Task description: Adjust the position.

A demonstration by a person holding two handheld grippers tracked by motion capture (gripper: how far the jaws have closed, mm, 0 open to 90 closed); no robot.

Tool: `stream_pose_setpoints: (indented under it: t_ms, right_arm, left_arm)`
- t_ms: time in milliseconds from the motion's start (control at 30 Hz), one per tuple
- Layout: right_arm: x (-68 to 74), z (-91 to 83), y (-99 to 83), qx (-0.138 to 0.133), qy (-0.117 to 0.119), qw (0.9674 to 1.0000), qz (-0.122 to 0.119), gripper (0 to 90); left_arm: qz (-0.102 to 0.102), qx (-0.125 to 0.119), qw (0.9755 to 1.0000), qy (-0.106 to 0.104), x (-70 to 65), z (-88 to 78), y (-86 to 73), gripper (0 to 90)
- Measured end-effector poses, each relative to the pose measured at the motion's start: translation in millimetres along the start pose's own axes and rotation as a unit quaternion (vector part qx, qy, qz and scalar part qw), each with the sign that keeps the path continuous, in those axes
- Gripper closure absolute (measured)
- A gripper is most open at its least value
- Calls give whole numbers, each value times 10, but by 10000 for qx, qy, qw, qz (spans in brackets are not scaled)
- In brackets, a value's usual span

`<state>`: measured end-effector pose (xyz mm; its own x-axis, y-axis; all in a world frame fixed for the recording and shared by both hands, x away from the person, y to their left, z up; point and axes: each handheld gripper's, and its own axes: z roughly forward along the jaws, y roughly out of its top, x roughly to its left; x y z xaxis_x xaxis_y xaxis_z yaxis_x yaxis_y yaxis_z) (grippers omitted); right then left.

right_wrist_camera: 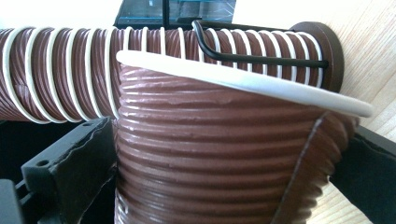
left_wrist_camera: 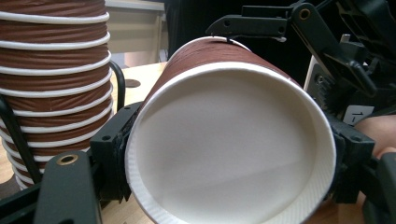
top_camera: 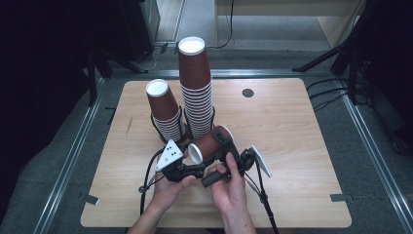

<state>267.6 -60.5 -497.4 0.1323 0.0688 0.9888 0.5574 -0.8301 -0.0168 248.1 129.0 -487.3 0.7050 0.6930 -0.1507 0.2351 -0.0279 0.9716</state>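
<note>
A single brown ribbed paper cup (top_camera: 209, 144) lies on its side above the wooden table (top_camera: 292, 126), held between both grippers. My left gripper (top_camera: 195, 158) is shut on the cup near its white rim, and the open mouth (left_wrist_camera: 229, 140) faces its camera, with a black jaw on each side. My right gripper (top_camera: 220, 141) is shut across the cup's body (right_wrist_camera: 210, 158), where the wall shows a crease on the right. One of its jaws also rests on top of the cup in the left gripper view.
Two upside-down stacks of brown cups stand in black wire holders just behind the grippers: a tall stack (top_camera: 195, 92) and a shorter stack (top_camera: 163, 109) to its left. A round dark grommet (top_camera: 248, 92) marks the table's far side. Cables trail off the near edge.
</note>
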Motion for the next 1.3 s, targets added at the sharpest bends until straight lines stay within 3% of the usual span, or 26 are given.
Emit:
stream_pose_setpoints:
  t_ms: [300, 433, 800, 967, 1100, 1300]
  right_arm:
    - [-7, 2, 32, 10, 41, 10000, -68, 0]
    - [-24, -1, 33, -10, 42, 10000, -79, 67]
    - [-46, -16, 17, -21, 135, 9999, -90, 97]
    - [-32, -27, 16, -100, 263, 9995, -150, 117]
    - [-32, -36, 32, -141, 268, 9991, -287, 118]
    - [-27, -60, 96, -322, 318, 9965, -705, 118]
  left_arm:
    - [84, 72, 9999, -2, -3, 6, -10, 220]
    - [138, 72, 9999, 12, 0, 3, -10, 218]
    - [148, 168, 9997, -3, 9, -13, 4, 196]
    - [-49, 266, 9996, -27, 25, -35, 41, 0]
    - [-179, 227, 9996, 58, 42, -52, 61, 0]
    - [-312, 199, 9992, 121, 97, -94, 76, 0]
